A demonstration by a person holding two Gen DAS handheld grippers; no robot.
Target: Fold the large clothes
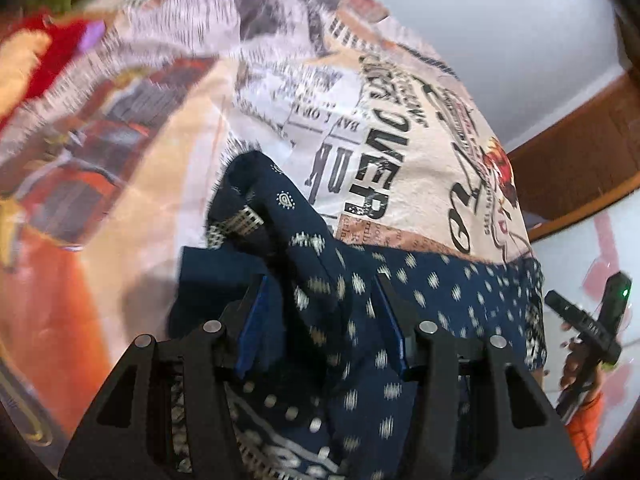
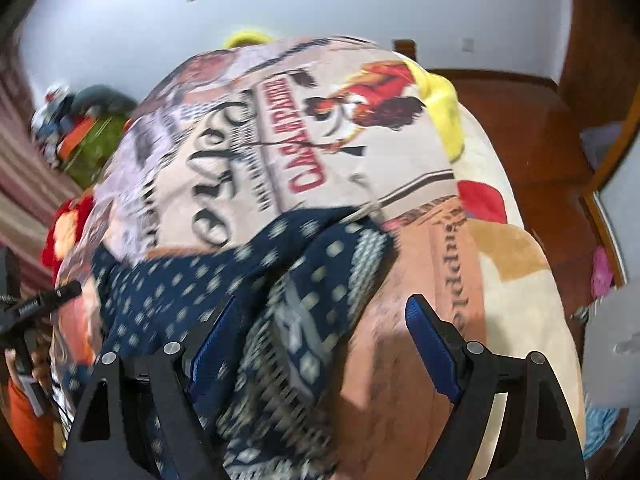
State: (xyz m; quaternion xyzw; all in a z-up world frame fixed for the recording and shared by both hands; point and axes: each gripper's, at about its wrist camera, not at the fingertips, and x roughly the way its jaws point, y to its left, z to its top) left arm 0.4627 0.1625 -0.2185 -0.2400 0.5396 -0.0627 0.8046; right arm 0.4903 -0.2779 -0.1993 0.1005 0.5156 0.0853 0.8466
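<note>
A navy blue garment (image 1: 352, 300) with small pale motifs lies bunched on a bed sheet (image 1: 400, 140) printed with newspaper lettering. My left gripper (image 1: 322, 304) hangs just over it, jaws apart, with a raised fold of the navy cloth between the blue pads; the left pad (image 1: 256, 312) stands clear of the fold. In the right wrist view the same garment (image 2: 224, 264) runs under the left finger of my right gripper (image 2: 320, 320), which stands wide open. Its right pad (image 2: 428, 344) is over the bare printed sheet (image 2: 280, 140). Both views are blurred.
A hand in an orange sleeve holds a black handle (image 1: 588, 320) at the right edge, and another such handle (image 2: 32, 312) shows at the left. Brown wooden boards (image 1: 580, 168) border the bed. Yellow cloth (image 2: 444, 108), red cloth (image 1: 52, 52) and a clothes pile (image 2: 80, 128) lie around.
</note>
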